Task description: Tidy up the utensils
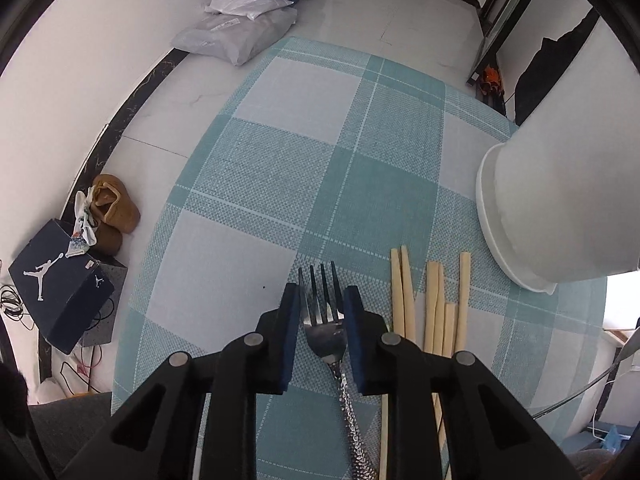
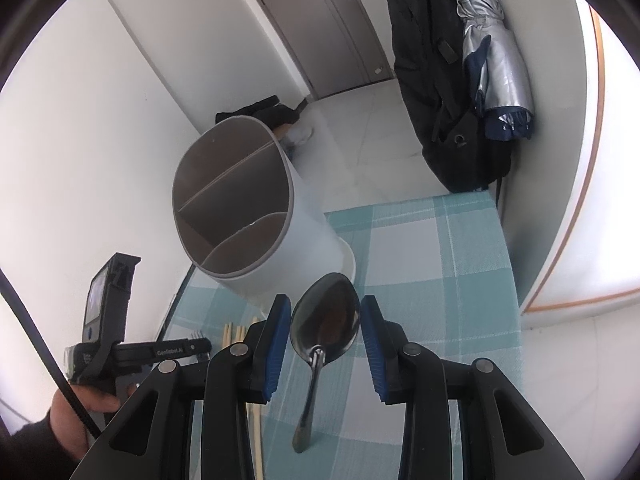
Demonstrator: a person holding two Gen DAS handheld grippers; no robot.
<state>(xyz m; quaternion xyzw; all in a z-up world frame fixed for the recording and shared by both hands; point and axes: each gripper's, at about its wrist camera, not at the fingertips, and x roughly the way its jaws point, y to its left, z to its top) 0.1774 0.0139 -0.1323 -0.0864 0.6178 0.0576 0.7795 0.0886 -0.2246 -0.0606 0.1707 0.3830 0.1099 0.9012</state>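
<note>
— Blue pads of the left gripper (image 1: 322, 300) sit closest. What is between them?

— They press on the head of a fork (image 1: 322, 320), one pad against each side, tines sticking out past the tips. Its hammered handle runs back under the gripper, over the checked teal cloth (image 1: 320, 160).

— And where is that from the white utensil holder (image 1: 560, 200)?

— Near the holder's base, with a bundle of pale chopsticks (image 1: 436, 300) lying between the fork and the holder. The chopsticks stop just short of the base rim.

— The right gripper (image 2: 326, 312)?

— Clamped on the bowl of a dark, shiny spoon (image 2: 324, 320), which fills the space between its pads. The handle slants back toward the camera. The bowl's tip overlaps the holder's base in the right wrist view.

— Does the holder show its inside there?

— Yes: it stands upright on the cloth, and partitions split it into three compartments. A hand (image 2: 76, 408) grips the left tool on the chopstick side of the holder.

— Further out?

— Beyond the holder, on the floor, hang a black bag (image 2: 440, 112) and a folded silver umbrella (image 2: 496, 72). Well away on the fork's side lie a dark shoe box (image 1: 56, 280), brown shoes (image 1: 112, 208) and grey parcels (image 1: 236, 32).
</note>
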